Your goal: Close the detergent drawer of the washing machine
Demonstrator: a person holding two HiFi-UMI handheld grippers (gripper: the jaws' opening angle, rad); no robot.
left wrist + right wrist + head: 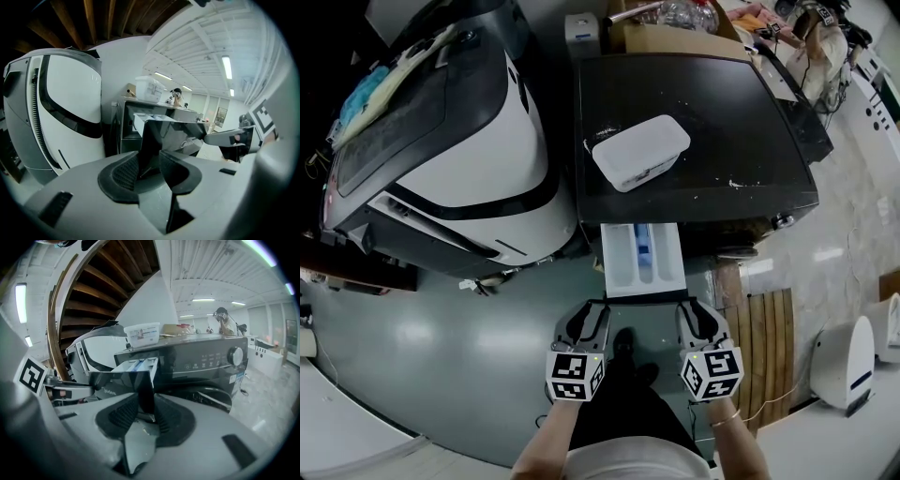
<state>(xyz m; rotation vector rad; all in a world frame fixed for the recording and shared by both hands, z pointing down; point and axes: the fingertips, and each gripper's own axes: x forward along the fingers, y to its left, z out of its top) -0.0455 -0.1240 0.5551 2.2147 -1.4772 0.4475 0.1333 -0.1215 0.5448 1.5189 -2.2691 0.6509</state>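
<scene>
**A:** Handling of the detergent drawer (621, 262)?

**B:** Probably light, stiff plastic on a slide. Glossy dark front panel (119, 383), so likely slippery to pinch. Better pushed than gripped: flat against that panel, evenly at both ends, to avoid jamming it askew. Seems sturdy enough for a steady push.

**A:** Where now?

**B:** Pulled well out of the black washing machine (694, 122), at lower centre of the head view, with open compartments facing up.

**A:** And the grippers?

**B:** Left gripper (589, 311) just below the drawer's left front corner, jaws spread wide, holding nothing. Right gripper (698, 311) just below the right front corner, jaws also apart, likewise empty. Hard to tell whether either touches the panel.

**A:** Counts, biggest first?

**B:** Two machines: the black washing machine at centre and a white-and-black machine (478, 141) at upper left. One drawer. One white tub (640, 150) on top of the washing machine. Two grippers.
</scene>
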